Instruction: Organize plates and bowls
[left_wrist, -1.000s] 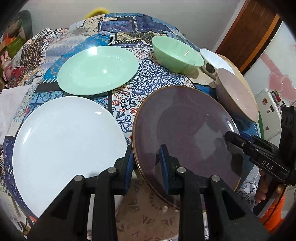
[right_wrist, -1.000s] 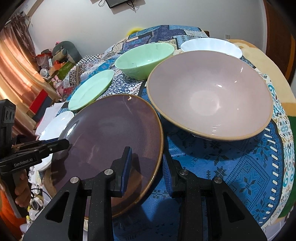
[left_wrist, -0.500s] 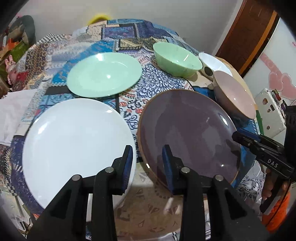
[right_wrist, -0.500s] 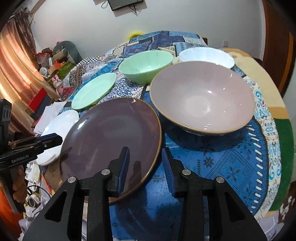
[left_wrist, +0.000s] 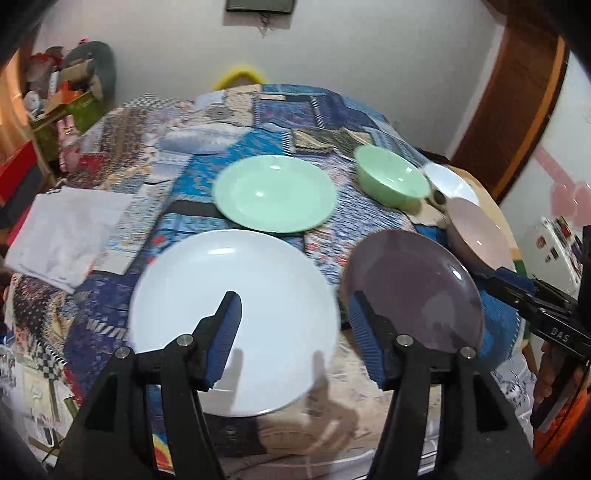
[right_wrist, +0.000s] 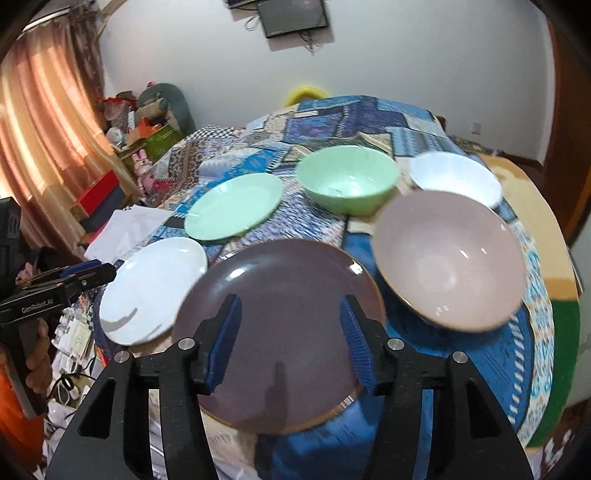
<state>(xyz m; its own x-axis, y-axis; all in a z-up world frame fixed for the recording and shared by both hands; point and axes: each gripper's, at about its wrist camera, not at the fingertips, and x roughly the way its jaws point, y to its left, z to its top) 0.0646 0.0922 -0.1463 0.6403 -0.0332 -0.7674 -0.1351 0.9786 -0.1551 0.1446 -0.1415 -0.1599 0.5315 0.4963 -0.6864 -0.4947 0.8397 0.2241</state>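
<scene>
Both grippers opening, empty, over three plates, three bowls.

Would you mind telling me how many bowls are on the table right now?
3. The pink bowl sits nearest, right of the purple plate; the green bowl stands behind it toward the middle; the white bowl is at the far right. None seems hidden.

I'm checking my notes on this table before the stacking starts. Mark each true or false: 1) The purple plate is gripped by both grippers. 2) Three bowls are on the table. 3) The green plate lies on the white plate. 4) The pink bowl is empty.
1) False: the purple plate lies free; the left gripper and right gripper are opening, nothing between them.
2) True: green bowl, white bowl, pink bowl.
3) False: green plate and white plate lie apart.
4) True.
</scene>
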